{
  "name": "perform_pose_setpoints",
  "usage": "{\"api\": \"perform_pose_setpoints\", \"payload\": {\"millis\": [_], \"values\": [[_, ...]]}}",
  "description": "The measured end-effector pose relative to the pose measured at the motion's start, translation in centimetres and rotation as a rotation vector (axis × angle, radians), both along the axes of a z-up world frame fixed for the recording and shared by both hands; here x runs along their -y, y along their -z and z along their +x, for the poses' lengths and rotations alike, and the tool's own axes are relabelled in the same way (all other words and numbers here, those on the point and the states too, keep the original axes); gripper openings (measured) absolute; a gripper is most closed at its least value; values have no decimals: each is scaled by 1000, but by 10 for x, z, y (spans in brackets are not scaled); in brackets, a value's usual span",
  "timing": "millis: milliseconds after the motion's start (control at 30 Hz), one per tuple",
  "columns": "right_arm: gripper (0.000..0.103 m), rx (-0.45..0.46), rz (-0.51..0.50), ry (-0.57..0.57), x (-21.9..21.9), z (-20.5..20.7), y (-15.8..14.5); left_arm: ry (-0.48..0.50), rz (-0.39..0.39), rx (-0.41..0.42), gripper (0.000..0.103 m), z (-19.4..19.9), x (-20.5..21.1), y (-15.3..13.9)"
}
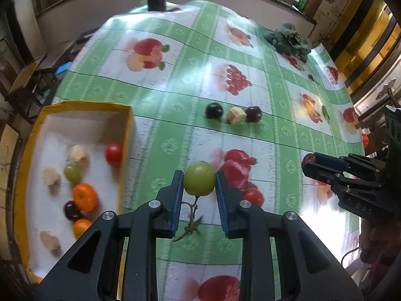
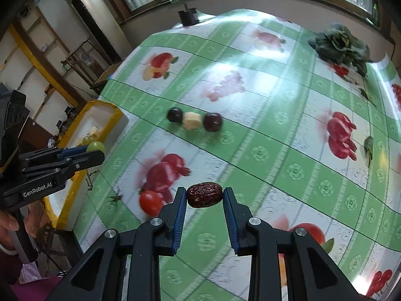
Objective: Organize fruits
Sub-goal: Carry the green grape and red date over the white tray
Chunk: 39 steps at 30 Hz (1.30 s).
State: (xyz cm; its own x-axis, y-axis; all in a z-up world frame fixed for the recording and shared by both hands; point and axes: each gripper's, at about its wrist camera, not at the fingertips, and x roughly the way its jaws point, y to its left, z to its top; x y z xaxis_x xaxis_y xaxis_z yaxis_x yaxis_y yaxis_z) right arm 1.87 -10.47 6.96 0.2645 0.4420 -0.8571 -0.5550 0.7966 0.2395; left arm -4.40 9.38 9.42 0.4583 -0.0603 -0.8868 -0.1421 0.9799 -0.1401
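Left gripper (image 1: 199,184) clamped on green grape (image 1: 199,178); right gripper (image 2: 204,197) clamped on wrinkled red date (image 2: 204,195), above tablecloth (image 1: 175,115).

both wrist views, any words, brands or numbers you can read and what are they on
"GenRobot.AI": white print on the black body of the left claw, seen in the right wrist view.
Embossed marks on the black body of the right claw, seen in the left wrist view: possibly "D45", too faint to read for certain.
The tablecloth bears only fruit pictures and ornaments, no words.
The yellow-rimmed tray shows no lettering.
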Motion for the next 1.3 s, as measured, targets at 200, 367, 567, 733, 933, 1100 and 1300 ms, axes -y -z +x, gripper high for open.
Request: {"api": "perform_pose_setpoints", "payload": {"millis": [200,367,567,733,933,1100,1300], "values": [[29,24,13,-47,-30,-16,-12,-42,29,16,25,-20,-25,-7],[29,39,12,-96,-60,-27,-20,-87,50,23,25,-37,-49,-9],[29,57,7,-164,-94,-39,-27,-142,58,27,25,-56,-76,-11],[29,65,6,-217,-122,-51,-31,-185,63,24,25,-70,-96,-9],[29,67,4,-255,-147,-60,-30,-226,72,23,25,-82,-113,-7],[29,68,1,-290,-165,-68,-30,-255,70,12,25,-91,-128,-2],[29,57,-2,-331,-185,-73,-25,-288,69,-1,25,-98,-141,1]]}}
